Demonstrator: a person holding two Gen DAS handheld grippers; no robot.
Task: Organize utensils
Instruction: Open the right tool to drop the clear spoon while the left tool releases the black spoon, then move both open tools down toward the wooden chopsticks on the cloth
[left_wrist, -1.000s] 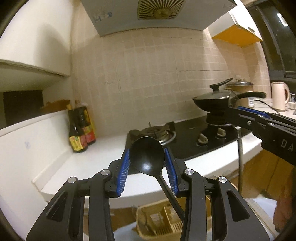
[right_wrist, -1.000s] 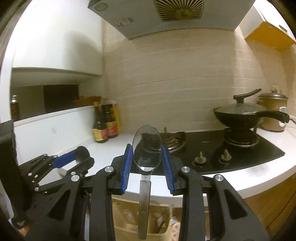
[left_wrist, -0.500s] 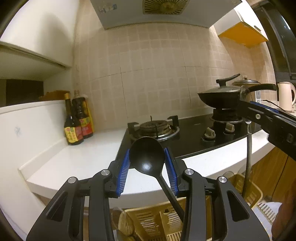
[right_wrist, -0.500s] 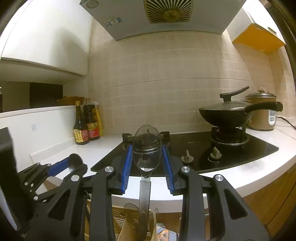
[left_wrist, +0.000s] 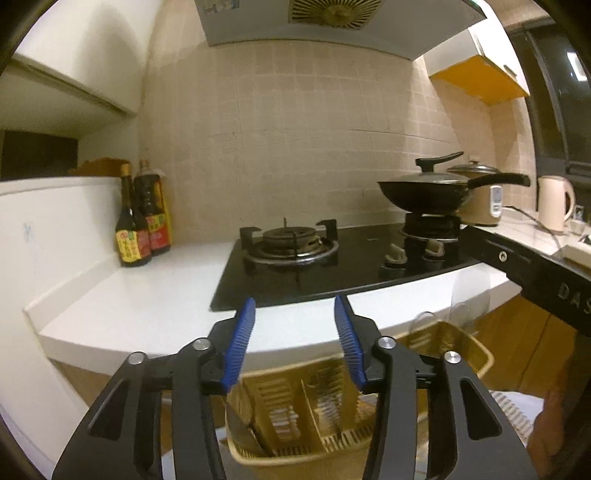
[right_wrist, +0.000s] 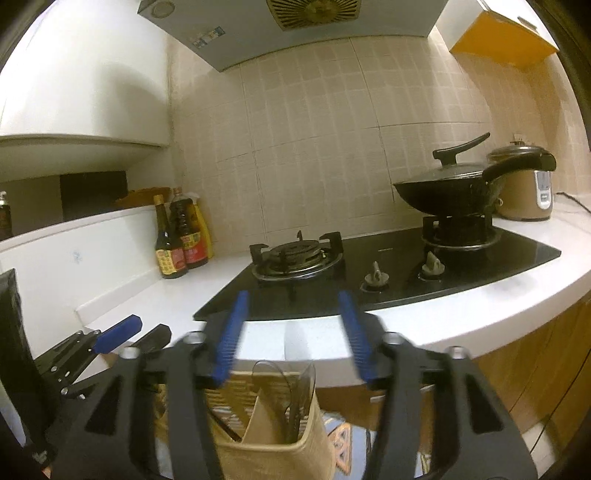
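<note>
My left gripper (left_wrist: 294, 306) is open and empty, held above a tan slotted utensil basket (left_wrist: 476, 354). A dark utensil handle (left_wrist: 255, 432) leans in the basket's left compartment. My right gripper (right_wrist: 293, 299) is open and empty above the same basket (right_wrist: 266, 454). Clear and dark utensils (right_wrist: 291, 391) stand in the basket's compartment under it. The left gripper also shows at the left edge of the right wrist view (right_wrist: 122, 332), and the right gripper's body at the right of the left wrist view (left_wrist: 535, 273).
A white counter (left_wrist: 147, 295) holds a black gas hob (left_wrist: 332, 258) with a lidded wok (left_wrist: 424, 188). Sauce bottles (left_wrist: 140, 218) stand at the back left. A rice cooker (right_wrist: 524, 184) and a kettle (left_wrist: 554, 203) stand at the right.
Both grippers opened. The black ladle left the left gripper and the clear spoon left the right gripper; both now sit down in the basket.
</note>
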